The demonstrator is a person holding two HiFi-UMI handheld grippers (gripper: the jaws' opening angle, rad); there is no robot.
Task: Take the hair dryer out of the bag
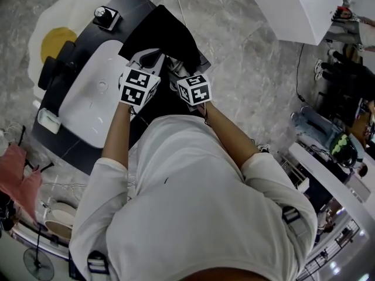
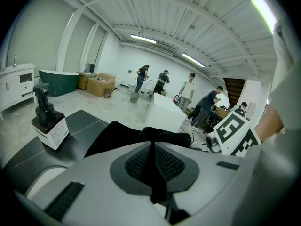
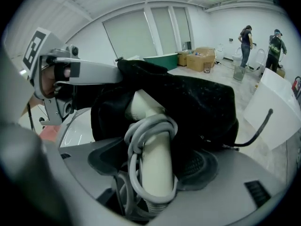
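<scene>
Pale marbled floor surrounds a dark worktop (image 1: 133, 3) in the head view, with a white sink (image 1: 88, 107) set into it and a fried-egg-shaped rug (image 1: 58, 37) beyond its far edge. A pump bottle (image 1: 107, 16) stands at the worktop's far corner. The black bag (image 1: 164, 31) lies on the worktop just past both marker cubes. The left hand-held gripper (image 1: 147, 60) and the right hand-held gripper (image 1: 177, 72) reach into its near edge. Their tips are lost against the dark cloth, and the person's arms and white shirt cover the near part of the worktop. The hair dryer cannot be made out from up here.

In the left gripper view the jaws are clenched on a fold of the bag's black cloth, which runs between the pads as a narrow strip. The rest of the bag spreads beyond, and the pump bottle stands at the left. The right gripper's marker cube is cut off at the right edge.

In the right gripper view the hair dryer (image 3: 157, 173) sticks handle-first out of the bag's mouth, its head hidden inside the cloth. A grey cord (image 3: 141, 131) is looped round the pale handle. The jaws stand spread wide with the handle between them. The left pad is clear of it; the right pad is probably clear too, though the bag and cord hide that edge. The left gripper holds the bag's rim at the upper left.
</scene>
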